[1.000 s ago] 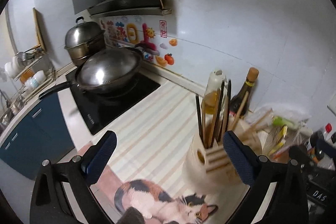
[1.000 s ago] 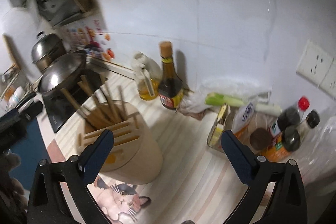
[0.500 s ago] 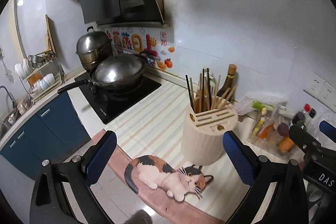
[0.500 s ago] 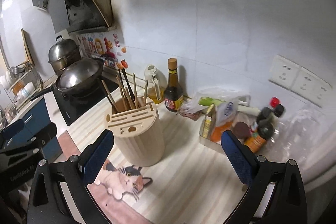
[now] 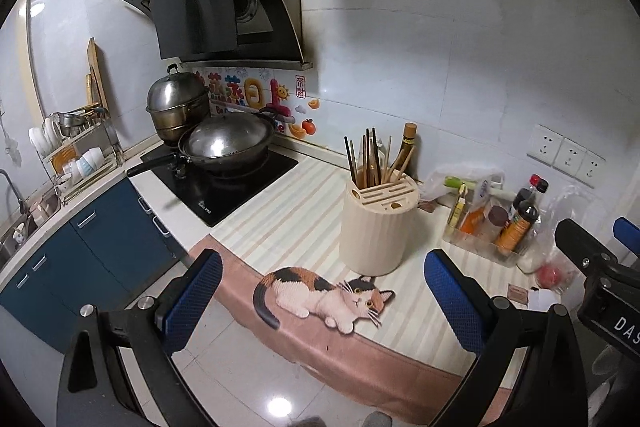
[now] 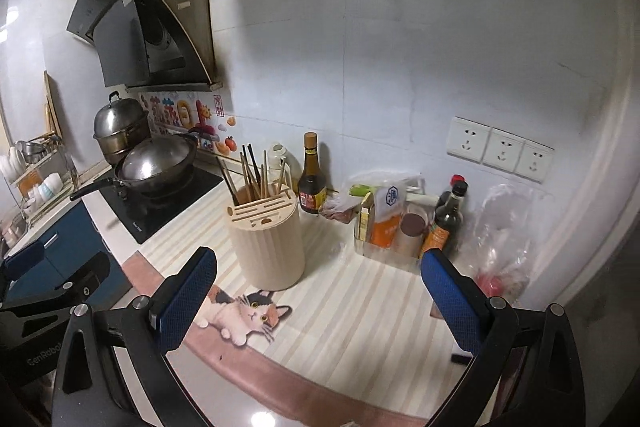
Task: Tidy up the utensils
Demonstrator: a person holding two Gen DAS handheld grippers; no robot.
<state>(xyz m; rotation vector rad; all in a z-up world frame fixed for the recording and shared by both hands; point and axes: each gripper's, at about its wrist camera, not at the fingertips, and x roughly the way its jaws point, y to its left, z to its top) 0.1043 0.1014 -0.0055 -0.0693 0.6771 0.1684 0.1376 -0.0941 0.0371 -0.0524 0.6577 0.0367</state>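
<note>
Chopsticks (image 5: 370, 159) stood bunched in the far compartment of the cream utensil holder (image 5: 378, 227), which sat upright on the striped mat of the counter (image 5: 288, 219), just beyond the printed cat (image 5: 320, 293) and to the right of the wok (image 5: 230, 143) on the hob. Judging by that, the sorting looked finished or between steps, since no loose utensil could be seen on the counter and neither tool carried anything. The left gripper (image 5: 320, 303) hung spread wide, its blue pads (image 5: 192, 303) well apart and empty, held back off the near edge of the counter and aimed slightly downward at the holder. The right gripper (image 6: 320, 301) was likewise spread and empty, level with its partner on the right, looking toward the holder and the condiment tray (image 6: 400, 227) beside it. Any further move would probably call for finding a stray utensil first, then closing in low over the mat without knocking the dark sauce bottle (image 6: 313, 183) behind the holder.
</note>
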